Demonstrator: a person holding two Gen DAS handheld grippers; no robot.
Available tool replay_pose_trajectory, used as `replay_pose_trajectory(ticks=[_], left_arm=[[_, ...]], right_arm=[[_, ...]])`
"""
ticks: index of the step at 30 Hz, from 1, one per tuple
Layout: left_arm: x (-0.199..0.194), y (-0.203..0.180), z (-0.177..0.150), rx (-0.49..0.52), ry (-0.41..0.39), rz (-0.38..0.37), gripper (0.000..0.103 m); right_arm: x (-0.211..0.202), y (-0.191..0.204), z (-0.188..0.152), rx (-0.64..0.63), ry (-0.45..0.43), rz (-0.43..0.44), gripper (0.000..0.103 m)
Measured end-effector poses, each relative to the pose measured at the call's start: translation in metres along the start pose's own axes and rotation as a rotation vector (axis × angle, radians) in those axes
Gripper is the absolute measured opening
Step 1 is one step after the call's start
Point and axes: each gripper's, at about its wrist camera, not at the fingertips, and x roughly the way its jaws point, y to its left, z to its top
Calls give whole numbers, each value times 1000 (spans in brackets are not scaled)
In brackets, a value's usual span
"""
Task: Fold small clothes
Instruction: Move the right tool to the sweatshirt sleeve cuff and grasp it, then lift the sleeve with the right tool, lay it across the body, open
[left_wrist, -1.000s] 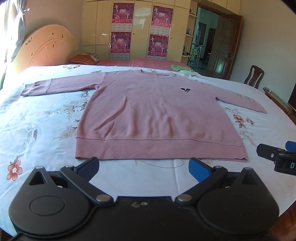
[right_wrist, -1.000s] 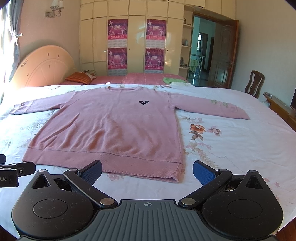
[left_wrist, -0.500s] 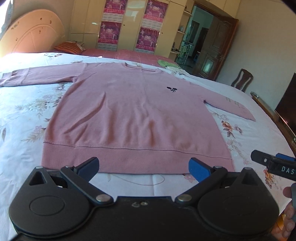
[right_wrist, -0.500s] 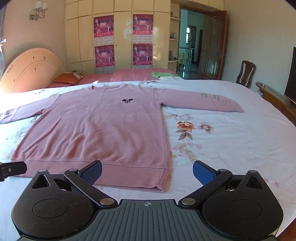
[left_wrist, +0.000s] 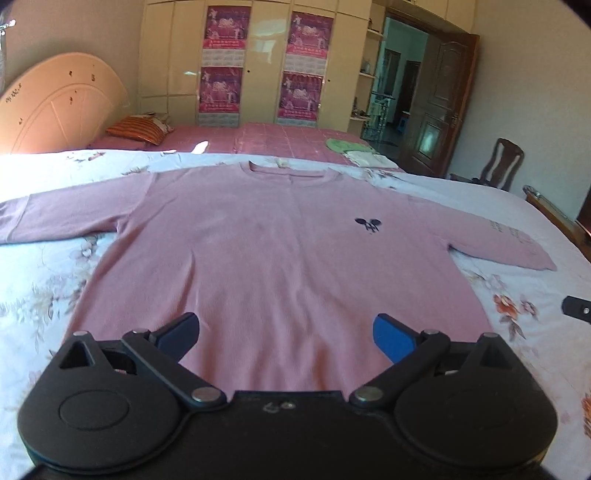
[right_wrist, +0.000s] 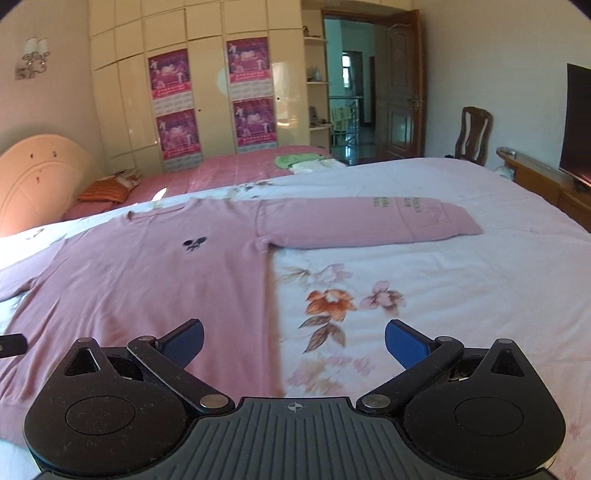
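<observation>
Pink sweater (left_wrist: 280, 258) flat; right side edge (right_wrist: 273, 314) bordered by bare bedsheet (right_wrist: 461, 295) (hem probably hidden).

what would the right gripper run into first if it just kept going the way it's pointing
Probably the side edge of the pink sweater, or the floral bedsheet right beside it: that edge runs up between the open jaws of the right gripper. Nothing else lies in the way, though depth is hard to judge.
</observation>
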Motion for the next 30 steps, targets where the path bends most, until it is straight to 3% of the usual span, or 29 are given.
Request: replay_pose_trajectory(ticks=[1, 2, 3, 4, 5, 6, 7, 8, 12, 17, 22, 25, 27, 30], left_arm=[[9, 0, 8, 4, -4, 24, 78], [17, 0, 15, 2, 0, 41, 39], [28, 2, 24, -17, 11, 56, 35], [37, 3, 30, -37, 12, 56, 42], [46, 4, 36, -57, 11, 58, 51], [53, 3, 41, -70, 6, 67, 61], [59, 1, 45, -76, -9, 80, 84], [64, -3, 49, -68, -31, 92, 89], [90, -16, 58, -14, -7, 110, 88], [120, -18, 56, -31, 57, 101, 88], [143, -21, 54, -36, 114, 104, 88], [154, -20, 55, -45, 138, 101, 88], [160, -22, 56, -46, 147, 99, 88], [162, -20, 58, -52, 145, 101, 88]], right_arm=[[11, -10, 8, 13, -7, -11, 102], [24, -21, 16, 28, -16, -16, 102], [35, -31, 25, 36, -24, -24, 91], [47, -41, 33, 43, -22, -38, 60], [59, -52, 40, 62, -28, -55, 46], [69, -64, 47, 85, -36, -63, 46], [79, -74, 54, 106, -42, -72, 46], [89, -87, 61, 134, -54, -89, 46], [134, -143, 79, 264, -35, -142, 57], [166, -210, 85, 421, -9, -185, 57], [175, -261, 76, 643, -22, -145, 57], [170, -270, 73, 661, -49, -120, 57], [170, -267, 76, 608, -49, -133, 53], [169, -263, 81, 532, -33, -178, 29]])
